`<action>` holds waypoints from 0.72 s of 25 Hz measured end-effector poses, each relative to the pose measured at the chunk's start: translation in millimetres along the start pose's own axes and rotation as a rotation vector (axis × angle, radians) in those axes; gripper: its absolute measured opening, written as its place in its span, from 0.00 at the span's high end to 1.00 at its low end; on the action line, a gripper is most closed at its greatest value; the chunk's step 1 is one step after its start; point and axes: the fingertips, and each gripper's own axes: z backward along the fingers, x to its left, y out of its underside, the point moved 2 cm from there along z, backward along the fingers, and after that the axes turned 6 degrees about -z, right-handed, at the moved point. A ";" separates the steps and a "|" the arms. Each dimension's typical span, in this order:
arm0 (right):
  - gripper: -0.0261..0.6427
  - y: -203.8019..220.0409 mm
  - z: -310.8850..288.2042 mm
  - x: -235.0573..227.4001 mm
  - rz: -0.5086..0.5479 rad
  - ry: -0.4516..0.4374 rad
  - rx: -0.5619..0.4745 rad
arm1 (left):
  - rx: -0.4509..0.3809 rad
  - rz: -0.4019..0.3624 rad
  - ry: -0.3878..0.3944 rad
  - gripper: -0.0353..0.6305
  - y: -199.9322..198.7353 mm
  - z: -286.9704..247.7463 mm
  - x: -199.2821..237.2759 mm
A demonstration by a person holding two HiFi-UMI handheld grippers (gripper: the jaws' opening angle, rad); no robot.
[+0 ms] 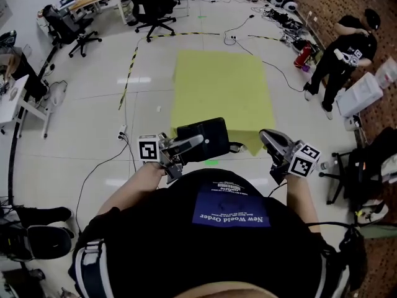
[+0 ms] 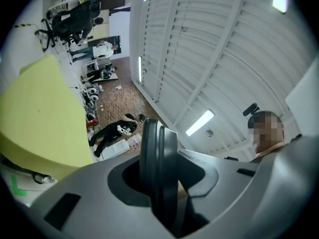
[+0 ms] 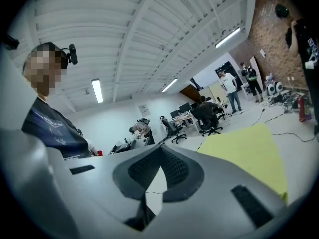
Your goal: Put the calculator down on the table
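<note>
Left gripper [image 1: 191,143] tight around calculator [image 1: 214,135]

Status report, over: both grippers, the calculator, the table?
Left gripper shut on calculator, in air at yellow table's near edge. Right gripper shut, empty. Nothing on the table.

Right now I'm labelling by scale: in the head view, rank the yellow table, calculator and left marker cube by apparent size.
1. yellow table
2. calculator, enlarged by nearness
3. left marker cube
</note>
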 end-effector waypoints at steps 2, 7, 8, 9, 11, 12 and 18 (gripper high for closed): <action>0.98 -5.5 -20.2 -6.3 0.004 0.008 0.026 | -0.014 0.021 -0.006 0.73 -16.4 8.5 11.7; 0.98 -28.3 -57.6 -44.4 0.000 -0.010 0.052 | -0.050 0.027 -0.041 0.73 -46.9 16.0 45.6; 0.98 -32.7 -64.3 -54.1 -0.001 -0.022 0.056 | -0.058 0.022 -0.056 0.73 -52.7 14.8 55.3; 0.98 -36.8 -70.3 -64.0 -0.001 -0.036 0.060 | -0.065 0.021 -0.073 0.73 -57.7 12.2 65.1; 0.98 -44.7 -78.3 -86.6 -0.006 -0.067 0.069 | -0.075 0.015 -0.108 0.73 -65.6 1.6 83.2; 0.98 -49.5 -80.7 -100.3 -0.009 -0.083 0.073 | -0.079 0.007 -0.122 0.73 -69.4 -7.1 91.4; 0.98 -109.1 -102.7 -227.0 -0.037 -0.205 0.125 | -0.144 -0.027 -0.237 0.73 -114.0 -96.7 169.2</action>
